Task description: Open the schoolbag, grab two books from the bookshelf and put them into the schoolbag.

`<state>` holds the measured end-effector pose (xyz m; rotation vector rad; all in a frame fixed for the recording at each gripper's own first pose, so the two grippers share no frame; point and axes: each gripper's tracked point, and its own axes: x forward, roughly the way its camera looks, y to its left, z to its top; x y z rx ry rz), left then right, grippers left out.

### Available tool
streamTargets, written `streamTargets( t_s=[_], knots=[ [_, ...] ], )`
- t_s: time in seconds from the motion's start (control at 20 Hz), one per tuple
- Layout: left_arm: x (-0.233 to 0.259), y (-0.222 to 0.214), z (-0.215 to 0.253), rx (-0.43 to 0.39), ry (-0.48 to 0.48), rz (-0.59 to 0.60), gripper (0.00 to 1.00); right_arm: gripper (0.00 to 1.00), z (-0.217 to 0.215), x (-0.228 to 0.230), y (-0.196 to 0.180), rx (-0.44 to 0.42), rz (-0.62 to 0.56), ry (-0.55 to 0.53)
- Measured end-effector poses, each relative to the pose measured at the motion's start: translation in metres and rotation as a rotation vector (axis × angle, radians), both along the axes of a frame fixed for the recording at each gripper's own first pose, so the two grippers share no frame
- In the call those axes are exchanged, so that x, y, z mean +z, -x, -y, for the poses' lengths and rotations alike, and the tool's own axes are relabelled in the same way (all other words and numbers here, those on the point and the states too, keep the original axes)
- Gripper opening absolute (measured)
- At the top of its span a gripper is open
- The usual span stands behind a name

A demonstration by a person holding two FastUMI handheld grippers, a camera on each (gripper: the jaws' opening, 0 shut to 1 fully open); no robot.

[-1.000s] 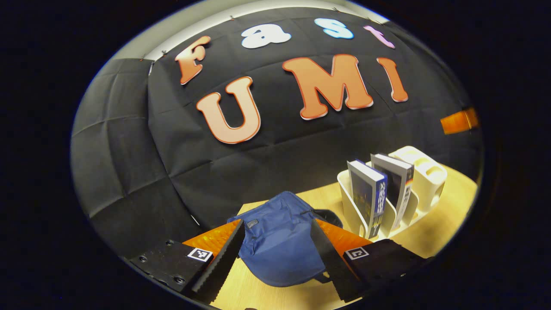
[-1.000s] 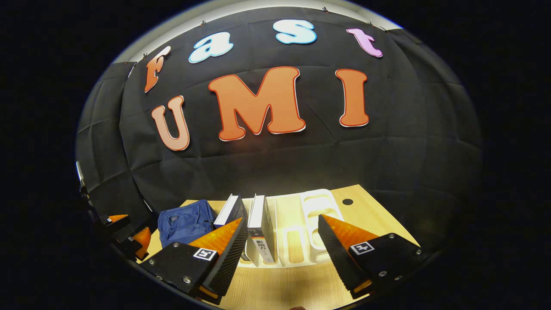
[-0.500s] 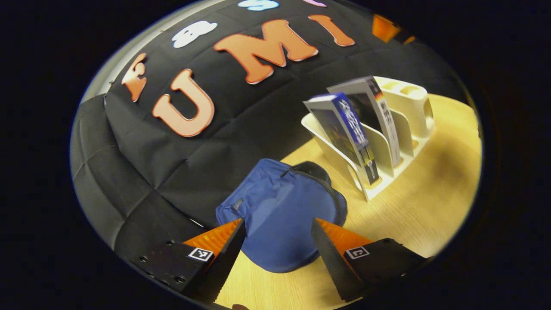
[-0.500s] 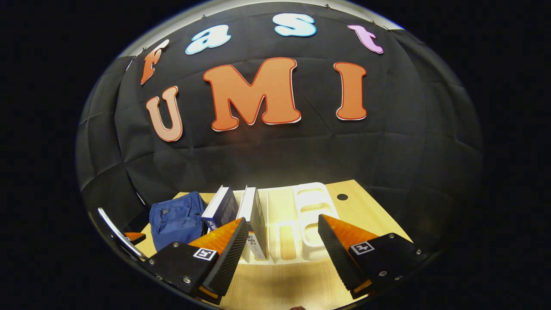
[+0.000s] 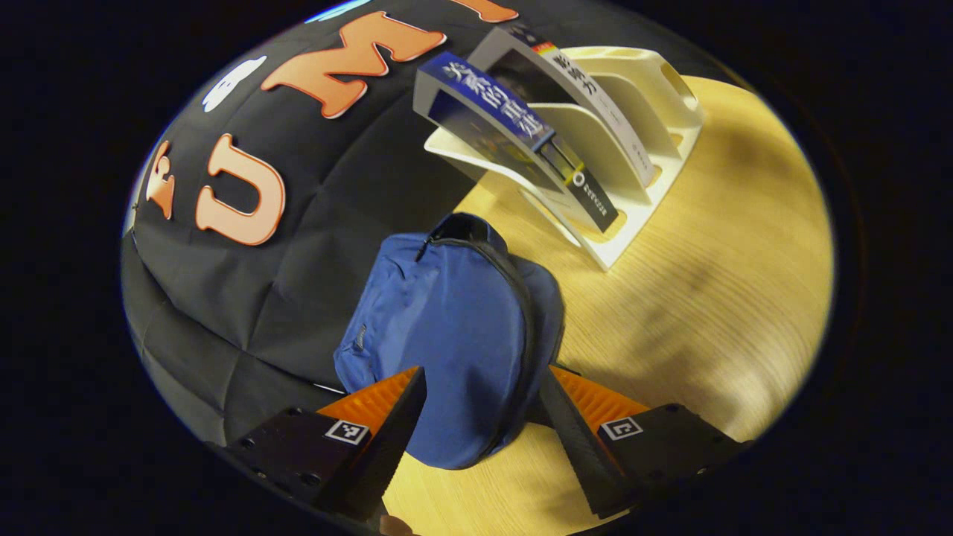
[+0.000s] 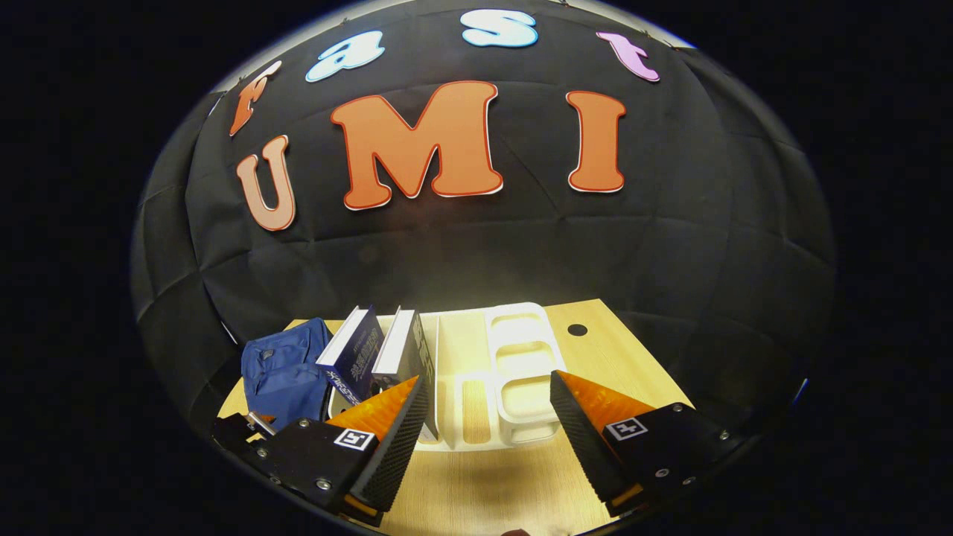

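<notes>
- Left tool (image 5: 480, 413): its two fingers stand apart, holding nothing, poised over the lower end of the blue schoolbag (image 5: 454, 327).
- The schoolbag lies flat on the wooden desk (image 5: 715, 298), its zipper line curving along the right edge and looking closed.
- Beyond the bag stands the white bookshelf (image 5: 633, 171), with a blue-spined book (image 5: 514, 134) and a dark book with a white spine (image 5: 581, 97) leaning in neighbouring slots.
- Right tool (image 6: 484, 417): fingers spread apart, empty, facing the bookshelf (image 6: 514, 365) from the desk's (image 6: 506, 491) near side.
- There the two books (image 6: 372, 357) stand in the rack's left slots, the schoolbag (image 6: 287, 372) just left of them.
</notes>
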<state>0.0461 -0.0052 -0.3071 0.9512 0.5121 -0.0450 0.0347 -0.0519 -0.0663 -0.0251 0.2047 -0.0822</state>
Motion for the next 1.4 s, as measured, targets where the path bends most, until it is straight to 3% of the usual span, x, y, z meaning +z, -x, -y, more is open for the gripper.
streamTargets(
  t_s=[0.4, 0.45, 0.55, 0.6, 0.7, 0.75, 0.8, 0.85, 0.95, 1.15, 1.4],
  knots=[
    [-0.009, -0.011, -0.007, 0.042, -0.031, -0.017, 0.97, 0.97, -0.011, -0.008, -0.017, 0.063, -0.034, 0.022],
    [-0.008, -0.01, -0.007, 0.049, -0.032, -0.017, 0.93, 0.97, -0.012, -0.009, -0.018, 0.072, -0.036, 0.023],
    [-0.01, -0.01, -0.01, 0.052, -0.055, -0.028, 0.66, 0.97, -0.013, -0.009, -0.02, 0.083, -0.039, 0.019],
    [-0.011, -0.011, -0.011, 0.056, -0.066, -0.031, 0.74, 0.97, -0.013, -0.008, -0.021, 0.086, -0.039, 0.016],
    [-0.012, -0.013, -0.008, 0.051, -0.06, -0.034, 0.44, 0.97, -0.012, -0.007, -0.022, 0.089, -0.039, 0.009],
    [-0.015, -0.012, -0.008, 0.055, -0.054, -0.05, 0.38, 0.97, -0.011, -0.007, -0.022, 0.092, -0.04, 0.005],
    [-0.021, -0.012, -0.008, 0.061, -0.06, -0.079, 0.39, 0.97, -0.009, -0.006, -0.023, 0.093, -0.04, 0.001],
    [-0.025, -0.011, -0.011, 0.068, -0.077, -0.106, 0.17, 0.97, -0.008, -0.006, -0.022, 0.094, -0.039, 0.0],
    [-0.029, -0.014, -0.011, 0.061, -0.088, -0.124, 0.05, 0.97, -0.005, -0.004, -0.023, 0.096, -0.033, -0.005],
    [-0.018, -0.01, -0.011, 0.061, -0.048, -0.08, 0.02, 0.97, 0.002, -0.002, -0.024, 0.102, -0.025, -0.012],
    [-0.01, -0.007, -0.011, 0.021, -0.013, -0.176, 0.01, 0.97, -0.001, 0.0, -0.03, 0.12, -0.016, -0.042]
  ],
)
